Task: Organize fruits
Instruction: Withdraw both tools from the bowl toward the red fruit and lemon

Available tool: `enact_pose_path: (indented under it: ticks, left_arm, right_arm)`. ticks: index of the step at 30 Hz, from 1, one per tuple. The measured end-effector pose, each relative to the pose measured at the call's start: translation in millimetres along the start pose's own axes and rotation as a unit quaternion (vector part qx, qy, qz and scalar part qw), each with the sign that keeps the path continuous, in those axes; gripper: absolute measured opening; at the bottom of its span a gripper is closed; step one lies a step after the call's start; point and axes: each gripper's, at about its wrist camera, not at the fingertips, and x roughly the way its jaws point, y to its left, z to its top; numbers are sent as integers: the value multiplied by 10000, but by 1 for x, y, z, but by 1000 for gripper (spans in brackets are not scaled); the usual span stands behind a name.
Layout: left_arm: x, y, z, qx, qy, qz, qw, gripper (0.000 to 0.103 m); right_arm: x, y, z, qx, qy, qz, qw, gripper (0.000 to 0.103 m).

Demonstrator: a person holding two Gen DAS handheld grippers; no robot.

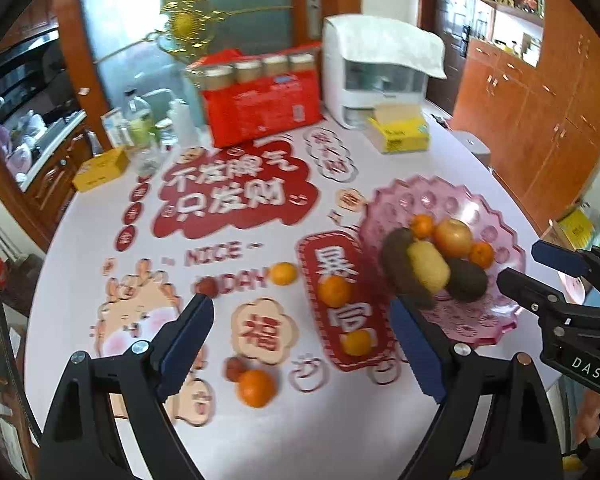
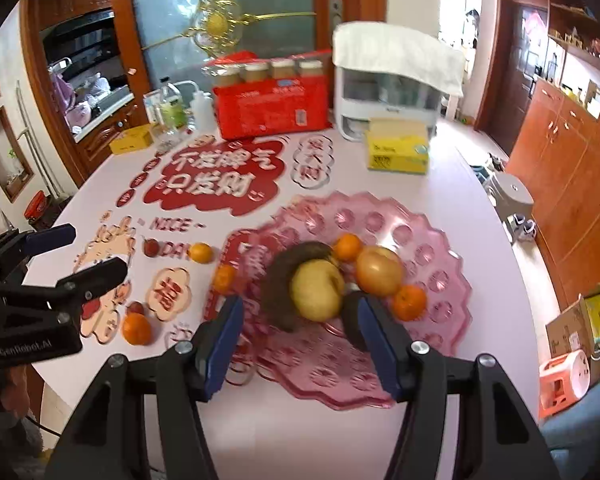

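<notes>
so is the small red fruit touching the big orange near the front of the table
Touching. In the left wrist view the small red fruit presses against the big orange, no gap visible.

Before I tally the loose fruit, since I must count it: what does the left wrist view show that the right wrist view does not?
Only the left wrist view: a fourth loose orange on the red sticker, plainly visible.
Only the right wrist view: a grey stool and a small orange-and-white stool on the floor.
Both: the pink fruit plate with the yellow apple, and the red package.
</notes>
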Motion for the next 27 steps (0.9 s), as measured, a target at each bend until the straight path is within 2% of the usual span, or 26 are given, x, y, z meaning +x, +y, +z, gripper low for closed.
enact_pose_path:
  ticks: [7,14,21,27]
  left_arm:
    - [-17,65,5,-151,-142,278,9994,90]
    - [-11,122,11,-168,-112,397,9990,90]
    - [34,157,11,-75,221,273,9994,90]
    - [92,161,4,87,626,-4,9980,90]
  right_arm:
    - [2,48,14,-87,-69,103,9999,60]
    - [18,92,25,-86,-3,114,9999,60]
    - [52,121,34,53,114,111,9999,60]
    - [92,132,41,191,281,181,9993,60]
